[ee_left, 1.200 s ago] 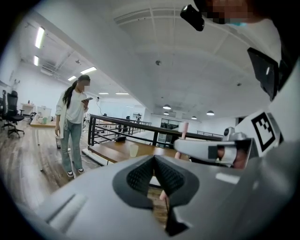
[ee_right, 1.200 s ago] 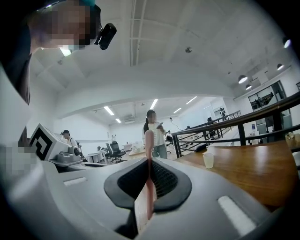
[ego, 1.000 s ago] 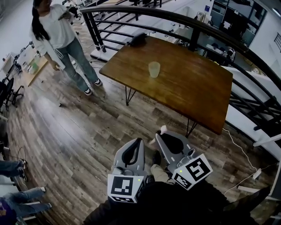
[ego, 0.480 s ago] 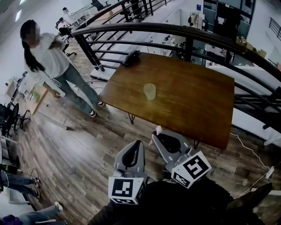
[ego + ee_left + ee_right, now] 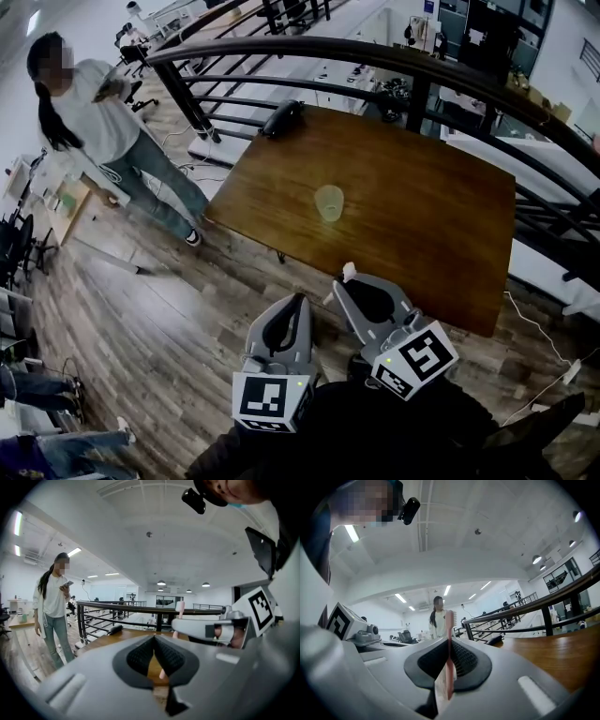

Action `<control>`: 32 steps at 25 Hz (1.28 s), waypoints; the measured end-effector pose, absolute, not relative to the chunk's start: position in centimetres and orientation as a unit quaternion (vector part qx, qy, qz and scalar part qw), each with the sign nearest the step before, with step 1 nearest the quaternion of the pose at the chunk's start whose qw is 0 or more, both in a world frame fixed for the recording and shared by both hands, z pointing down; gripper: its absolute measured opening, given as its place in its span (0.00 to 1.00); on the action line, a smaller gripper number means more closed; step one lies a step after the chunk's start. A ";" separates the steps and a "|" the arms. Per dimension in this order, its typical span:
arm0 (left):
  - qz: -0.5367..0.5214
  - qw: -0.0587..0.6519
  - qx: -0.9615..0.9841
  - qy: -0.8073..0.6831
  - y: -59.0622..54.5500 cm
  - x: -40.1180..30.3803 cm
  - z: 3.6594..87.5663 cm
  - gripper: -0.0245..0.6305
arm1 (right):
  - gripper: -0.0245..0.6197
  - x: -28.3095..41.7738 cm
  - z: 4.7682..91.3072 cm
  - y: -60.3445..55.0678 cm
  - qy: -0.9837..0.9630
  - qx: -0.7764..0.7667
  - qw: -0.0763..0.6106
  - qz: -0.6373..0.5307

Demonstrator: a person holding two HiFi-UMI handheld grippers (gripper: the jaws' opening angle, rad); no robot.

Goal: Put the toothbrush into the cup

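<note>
The toothbrush (image 5: 449, 660) stands upright, clamped between the jaws of the right tool (image 5: 347, 284), well apart from the cup (image 5: 329, 202) on the desk (image 5: 431, 234); the left tool (image 5: 153, 640), farther from the cup, has its jaws together on nothing

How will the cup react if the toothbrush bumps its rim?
The cup looks thin, translucent and empty, so probably light and apt to slide or tip. Nothing braces it on the smooth table. The toothbrush looks rigid, so it likely won't cushion contact.
</note>
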State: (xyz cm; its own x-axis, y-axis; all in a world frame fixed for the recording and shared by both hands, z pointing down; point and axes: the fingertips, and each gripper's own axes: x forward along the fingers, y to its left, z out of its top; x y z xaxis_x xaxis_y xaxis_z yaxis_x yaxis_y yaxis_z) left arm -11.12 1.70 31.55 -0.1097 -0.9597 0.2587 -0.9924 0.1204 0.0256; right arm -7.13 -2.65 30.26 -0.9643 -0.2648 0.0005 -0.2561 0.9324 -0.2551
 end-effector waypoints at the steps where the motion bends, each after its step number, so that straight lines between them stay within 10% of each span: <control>1: 0.075 0.107 0.661 -0.739 0.9 -12.1 31.9 0.05 | 0.06 -8.0 30.6 -3.3 0.982 -0.136 0.013 -0.128; 17: 0.064 0.159 0.761 -0.626 -13.2 -23.6 33.9 0.05 | 0.06 -18.7 32.5 -15.8 0.948 -0.286 -0.030 -0.136; 32: 0.032 0.070 0.838 -0.541 -20.2 -25.6 27.0 0.05 | 0.06 -20.1 25.5 -21.4 0.917 -0.393 0.037 -0.056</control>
